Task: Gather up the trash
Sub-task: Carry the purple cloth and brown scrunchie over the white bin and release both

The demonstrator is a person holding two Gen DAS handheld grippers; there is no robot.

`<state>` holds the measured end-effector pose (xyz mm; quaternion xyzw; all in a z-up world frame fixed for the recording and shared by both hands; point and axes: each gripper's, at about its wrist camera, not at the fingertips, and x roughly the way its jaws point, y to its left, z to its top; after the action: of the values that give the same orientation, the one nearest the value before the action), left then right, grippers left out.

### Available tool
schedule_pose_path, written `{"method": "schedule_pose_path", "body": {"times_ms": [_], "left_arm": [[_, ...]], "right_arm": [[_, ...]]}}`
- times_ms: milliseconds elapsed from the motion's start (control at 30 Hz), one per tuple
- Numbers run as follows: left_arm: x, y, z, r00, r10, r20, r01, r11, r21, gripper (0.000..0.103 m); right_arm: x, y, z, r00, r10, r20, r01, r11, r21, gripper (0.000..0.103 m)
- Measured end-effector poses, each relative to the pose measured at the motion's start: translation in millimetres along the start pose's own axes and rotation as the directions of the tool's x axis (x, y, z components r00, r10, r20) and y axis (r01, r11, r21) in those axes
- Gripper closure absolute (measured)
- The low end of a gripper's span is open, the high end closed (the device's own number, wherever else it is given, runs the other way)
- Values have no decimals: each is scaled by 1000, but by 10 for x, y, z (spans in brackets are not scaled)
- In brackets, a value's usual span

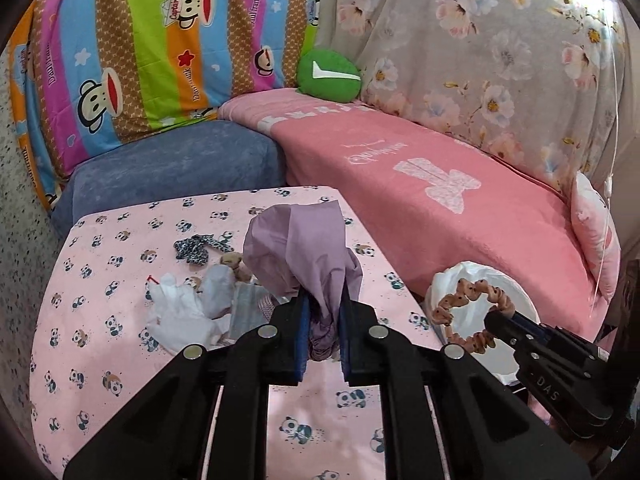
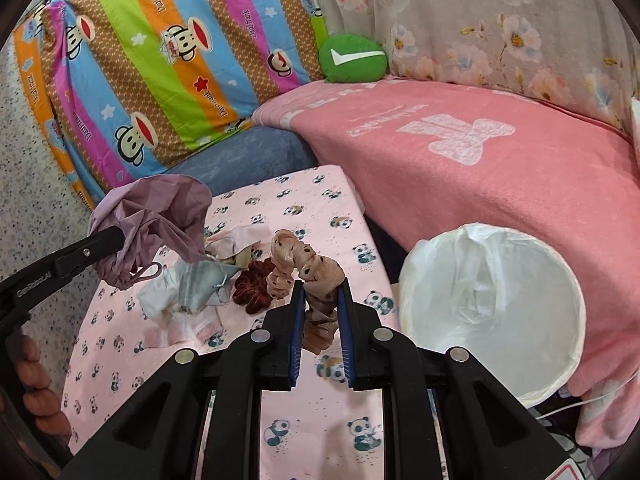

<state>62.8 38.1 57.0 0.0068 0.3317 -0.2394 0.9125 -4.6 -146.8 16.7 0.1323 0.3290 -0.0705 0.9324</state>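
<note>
Trash lies in a loose heap on the low counter (image 1: 100, 360) covered with pink panda-print cloth: one crumpled white tissue (image 1: 176, 312), one pale blue-grey wad of soft paper or cloth (image 2: 200, 284), one dark red velvet scrunchie (image 2: 256, 284) and one black-and-white spotted scrunchie (image 1: 198, 250), with a few smaller scraps among them too tangled to count. Two black two-finger grippers are raised over it. The left gripper (image 1: 324, 320) has its blue-lined jaws clenched on one limp, wrinkled mauve cloth piece (image 1: 304, 248), which hangs bunched above the heap. The right gripper (image 2: 322, 312) has its jaws clenched on one beige satin scrunchie with dark dots (image 2: 304, 268), its gathered ring lifted clear of the counter and, seen from the left wrist, hanging in front of the bin's mouth. One round bin lined with a thin white plastic bag (image 2: 492, 292) stands just beside the counter's right edge, against the seat draped in one fuzzy pink blanket (image 2: 500, 184). One round green cushion with a white tick (image 1: 330, 76) sits at the back, between a striped monkey-print sheet (image 1: 140, 48) and a grey floral sheet (image 1: 500, 48). Fingers of the person's hand (image 2: 36, 392) curl at the left edge of the right wrist view.
</note>
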Motion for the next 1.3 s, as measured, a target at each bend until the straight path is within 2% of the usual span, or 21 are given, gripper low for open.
{"method": "schedule_pose_path", "body": {"times_ms": [200, 367, 567, 733, 1033, 1200, 1233, 1300], "left_arm": [[34, -354, -17, 998, -64, -18, 65, 997, 46, 91], [89, -696, -18, 992, -122, -31, 125, 987, 101, 91], [300, -1065, -31, 971, -224, -83, 233, 965, 122, 91], [483, -1350, -104, 955, -265, -136, 284, 949, 139, 91], [799, -1719, -211, 935, -281, -218, 319, 934, 162, 89], [898, -1843, -256, 931, -276, -239, 322, 930, 177, 89], [916, -1850, -260, 930, -273, -244, 320, 931, 176, 86], [942, -1848, -271, 931, -266, -252, 314, 934, 171, 66]], "right_arm": [[-96, -280, 20, 999, -29, 26, 28, 999, 44, 86], [-167, -680, 6, 996, -82, 39, 77, 991, 108, 86], [-170, -1108, -40, 989, -147, 32, 138, 973, 183, 86], [-123, -1440, -121, 983, -184, 9, 177, 956, 233, 86], [-24, -1766, -247, 977, -211, -29, 211, 939, 270, 86], [6, -1823, -246, 975, -219, -34, 220, 936, 274, 86], [12, -1834, -243, 975, -219, -35, 220, 936, 274, 84], [20, -1832, -235, 975, -218, -34, 219, 936, 276, 81]]}}
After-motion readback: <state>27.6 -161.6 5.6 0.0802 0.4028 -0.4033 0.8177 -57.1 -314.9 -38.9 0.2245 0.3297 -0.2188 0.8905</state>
